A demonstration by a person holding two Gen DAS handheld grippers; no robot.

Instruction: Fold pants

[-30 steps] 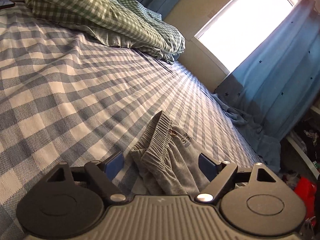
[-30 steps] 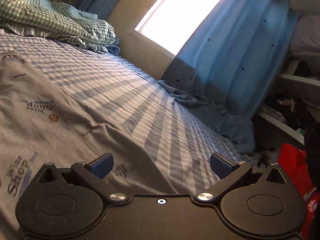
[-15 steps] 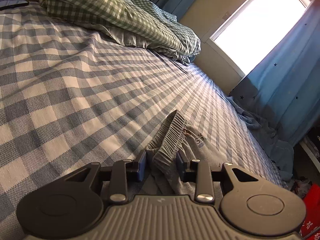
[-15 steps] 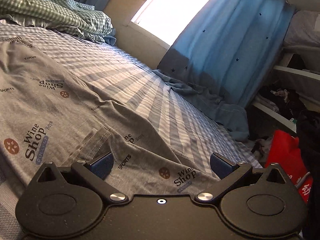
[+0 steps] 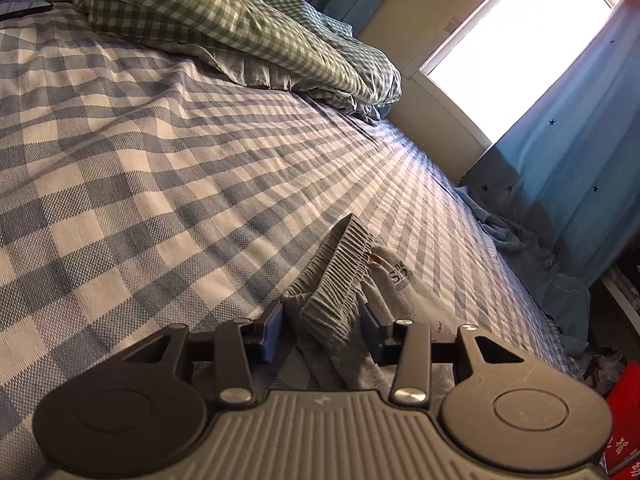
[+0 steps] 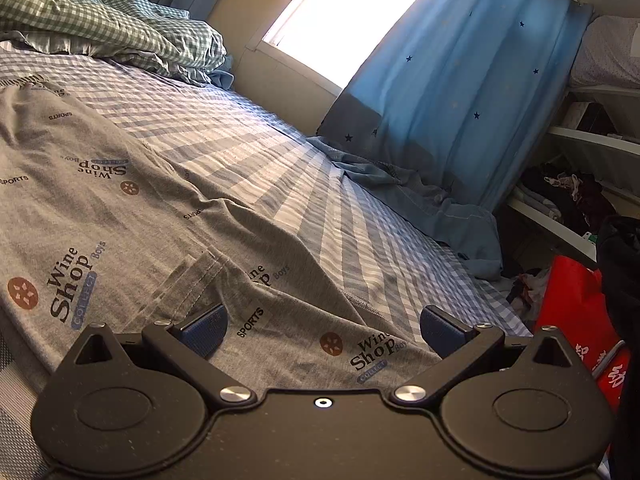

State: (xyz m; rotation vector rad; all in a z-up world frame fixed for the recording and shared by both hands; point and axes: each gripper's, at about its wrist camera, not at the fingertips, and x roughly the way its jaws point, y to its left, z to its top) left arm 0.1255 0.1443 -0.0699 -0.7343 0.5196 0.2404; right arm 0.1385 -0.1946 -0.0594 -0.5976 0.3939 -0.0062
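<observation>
Left gripper [image 5: 322,330] sits low over the checked bed sheet [image 5: 160,200], jaws part-way apart and opening right now, with the bunched elastic waistband [image 5: 340,276] of the grey pants [image 6: 132,216] standing between the 2 blue pads; there are small gaps on both sides of the fabric, so the pads do not look to be pressing and I read it as not clamped. The waistband runs straight ahead of this gripper, ridged and doubled over. Green checked duvet [image 5: 224,28] is far ahead to the upper left, well apart, and the window [image 5: 516,44] is upper right. Right gripper [image 6: 322,332] is spread wide and holds nothing; printed leg fabric lies flat under and ahead of it, with a hem edge [image 6: 188,276] just ahead of the left pad and a diagonal crease running forward to the left. Blue curtain [image 6: 460,92] and red bag [image 6: 580,312] are off to the right, off the bed. Judgement: the step is taking hold of the 2 ends before the fold. To do it well, the left should bite all waistband layers, not only the top ridge; the right should drop onto the hem and pinch both layers. Lift both together and keep the cloth taut so the crease does not get folded in.
</observation>
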